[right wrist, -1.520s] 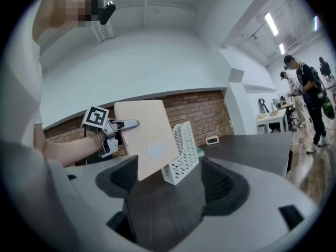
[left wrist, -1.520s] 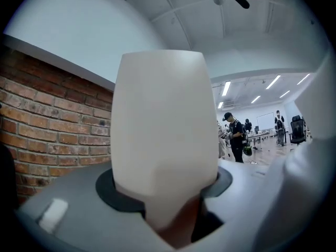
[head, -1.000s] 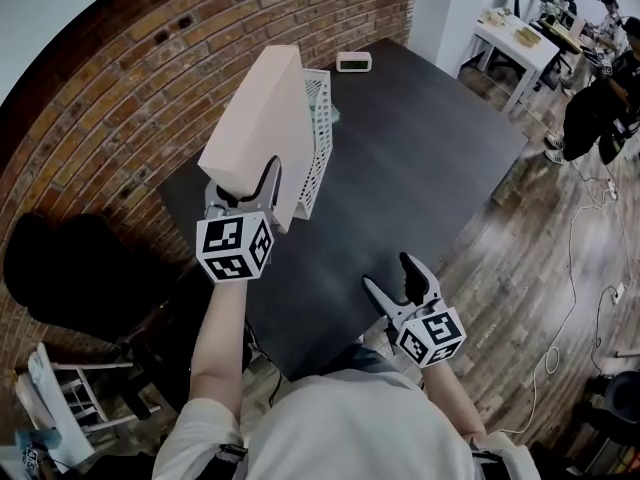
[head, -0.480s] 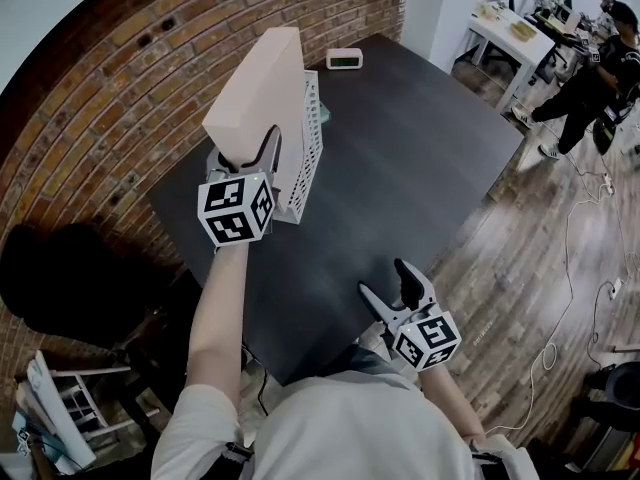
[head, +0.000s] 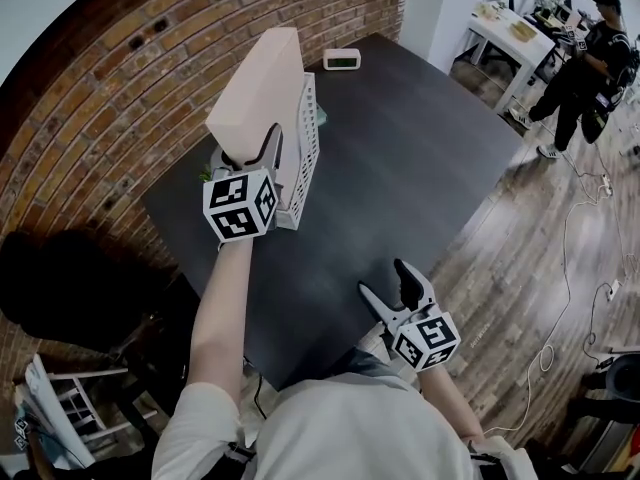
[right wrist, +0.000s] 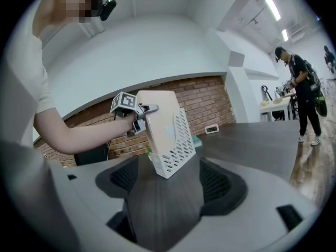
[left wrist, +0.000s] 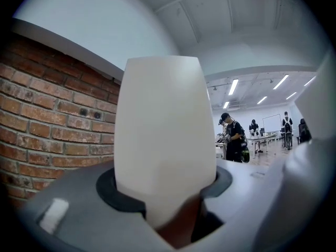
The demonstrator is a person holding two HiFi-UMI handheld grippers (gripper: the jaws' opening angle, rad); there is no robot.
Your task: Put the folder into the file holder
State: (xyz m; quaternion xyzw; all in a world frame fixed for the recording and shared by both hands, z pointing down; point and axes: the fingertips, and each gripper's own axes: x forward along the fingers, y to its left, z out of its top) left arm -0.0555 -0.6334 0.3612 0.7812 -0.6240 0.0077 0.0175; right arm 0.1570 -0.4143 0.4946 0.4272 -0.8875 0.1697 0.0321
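A thick pale folder stands upright and a little tilted, with my left gripper shut on its near lower corner. In the left gripper view the folder fills the gap between the jaws. Its lower part sits inside the white perforated file holder at the table's left side; in the right gripper view the folder rises above the holder. My right gripper hangs open and empty over the table's near edge, well apart from the holder.
The dark table carries a small white clock at the far end and something green behind the holder. A brick wall runs along the left. A person stands by a white table at the back right.
My left gripper has carried the folder forward and down against the file holder. The right gripper has barely moved. The person at the back right has walked a little.
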